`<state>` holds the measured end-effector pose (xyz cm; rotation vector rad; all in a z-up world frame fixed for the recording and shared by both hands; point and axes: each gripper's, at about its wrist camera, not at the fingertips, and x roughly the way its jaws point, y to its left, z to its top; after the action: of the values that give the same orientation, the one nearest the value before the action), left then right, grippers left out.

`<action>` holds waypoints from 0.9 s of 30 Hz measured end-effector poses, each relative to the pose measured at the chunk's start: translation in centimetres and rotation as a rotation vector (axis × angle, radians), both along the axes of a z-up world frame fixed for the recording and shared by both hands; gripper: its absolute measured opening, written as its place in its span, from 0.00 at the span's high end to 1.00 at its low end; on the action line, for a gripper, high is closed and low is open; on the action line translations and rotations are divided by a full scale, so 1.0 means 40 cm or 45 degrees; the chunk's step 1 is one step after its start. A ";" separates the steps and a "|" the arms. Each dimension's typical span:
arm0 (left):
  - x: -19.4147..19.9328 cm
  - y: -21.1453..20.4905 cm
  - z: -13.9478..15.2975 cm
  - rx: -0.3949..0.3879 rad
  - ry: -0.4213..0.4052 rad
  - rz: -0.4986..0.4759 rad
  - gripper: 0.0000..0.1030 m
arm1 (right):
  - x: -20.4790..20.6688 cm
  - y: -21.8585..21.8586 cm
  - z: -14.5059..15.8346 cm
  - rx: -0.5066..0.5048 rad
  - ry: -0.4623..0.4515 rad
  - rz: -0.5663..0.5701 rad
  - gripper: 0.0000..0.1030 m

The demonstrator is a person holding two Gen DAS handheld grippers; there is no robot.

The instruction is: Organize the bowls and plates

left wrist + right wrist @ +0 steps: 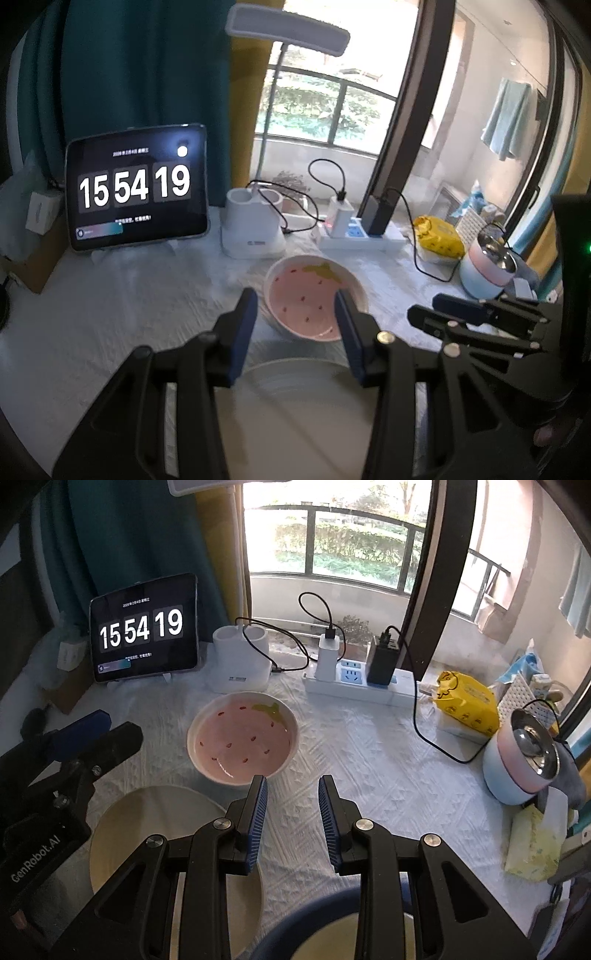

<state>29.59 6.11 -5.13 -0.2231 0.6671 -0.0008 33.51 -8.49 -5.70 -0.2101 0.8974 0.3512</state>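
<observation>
A pink strawberry-pattern bowl (pixel 314 295) (pixel 242 738) sits mid-table on the white cloth. A cream plate (pixel 303 413) (pixel 162 834) lies nearer me, to its front left. A dark blue-rimmed bowl (pixel 332 926) lies under my right gripper at the front edge. My left gripper (pixel 295 310) is open and empty, hovering above the cream plate, its tips framing the pink bowl. My right gripper (pixel 293 786) is open and empty above bare cloth, just right of the pink bowl. Each gripper shows at the side of the other's view (pixel 458 314) (pixel 92 731).
At the back stand a tablet clock (pixel 144 627), a white lamp base (pixel 242 661), and a power strip (pixel 362 683) with chargers and cables. To the right are a yellow packet (pixel 467 701), a small pink-and-blue cooker (pixel 524 760) and a tissue pack (pixel 535 845).
</observation>
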 end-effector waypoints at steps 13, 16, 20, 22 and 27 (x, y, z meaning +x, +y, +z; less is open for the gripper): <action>0.108 0.034 -0.101 -0.061 0.130 0.022 0.56 | 0.108 0.001 -0.083 0.105 0.149 -0.074 0.71; 0.129 0.041 -0.125 -0.086 0.161 0.032 0.56 | 0.132 0.000 -0.102 0.124 0.192 -0.108 0.71; 0.157 0.043 -0.158 -0.108 0.226 0.040 0.56 | 0.158 0.000 -0.119 0.152 0.234 -0.141 0.71; 0.164 0.040 -0.170 -0.112 0.248 0.035 0.56 | 0.168 0.009 -0.132 0.151 0.258 -0.138 0.71; 0.183 0.030 -0.203 -0.120 0.314 0.017 0.56 | 0.186 0.028 -0.153 0.149 0.308 -0.117 0.71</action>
<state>36.89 7.30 -13.23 -0.3215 0.9123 0.0084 40.96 -7.38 -11.82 -0.0176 1.1171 0.3468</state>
